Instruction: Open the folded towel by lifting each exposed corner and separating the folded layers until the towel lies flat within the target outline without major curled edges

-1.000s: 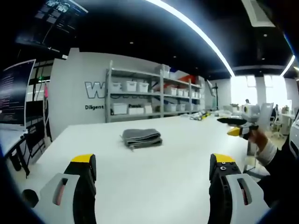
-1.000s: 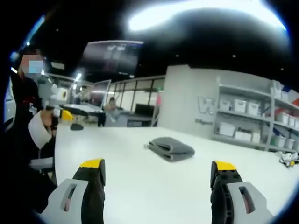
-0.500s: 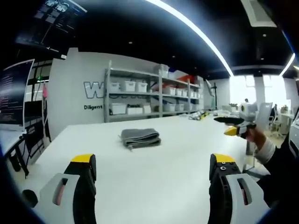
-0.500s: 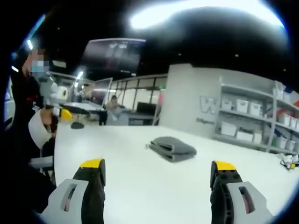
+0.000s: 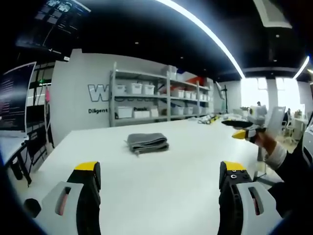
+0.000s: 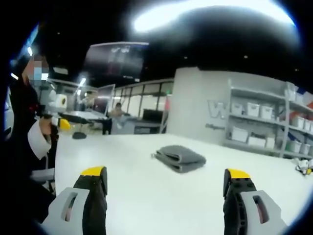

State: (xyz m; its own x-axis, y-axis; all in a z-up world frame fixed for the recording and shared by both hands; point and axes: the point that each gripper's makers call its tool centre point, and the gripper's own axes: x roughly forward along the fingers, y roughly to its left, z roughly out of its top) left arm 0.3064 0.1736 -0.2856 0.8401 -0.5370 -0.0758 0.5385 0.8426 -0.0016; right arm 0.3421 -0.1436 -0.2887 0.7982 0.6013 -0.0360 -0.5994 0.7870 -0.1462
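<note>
A grey towel (image 5: 147, 142) lies folded on the white desk (image 5: 161, 186), well out from the near edge, with its layered fold edges showing along one side. In the right gripper view the towel (image 6: 179, 157) sits ahead and between the two jaws, with bare desk (image 6: 161, 196) all around it.

The left gripper (image 5: 159, 171) is held above the desk, well short of the towel, its jaws wide apart and holding nothing. The right gripper (image 6: 165, 175) is likewise short of the towel, jaws spread wide and empty. In the left gripper view the right gripper (image 5: 243, 131) shows off to the right of the towel, gripped by a hand with a white cuff; its jaws look open there, though it is small.

Behind the towel, past the far edge of the desk, stands a shelf rack (image 5: 156, 100) with white bins.
</note>
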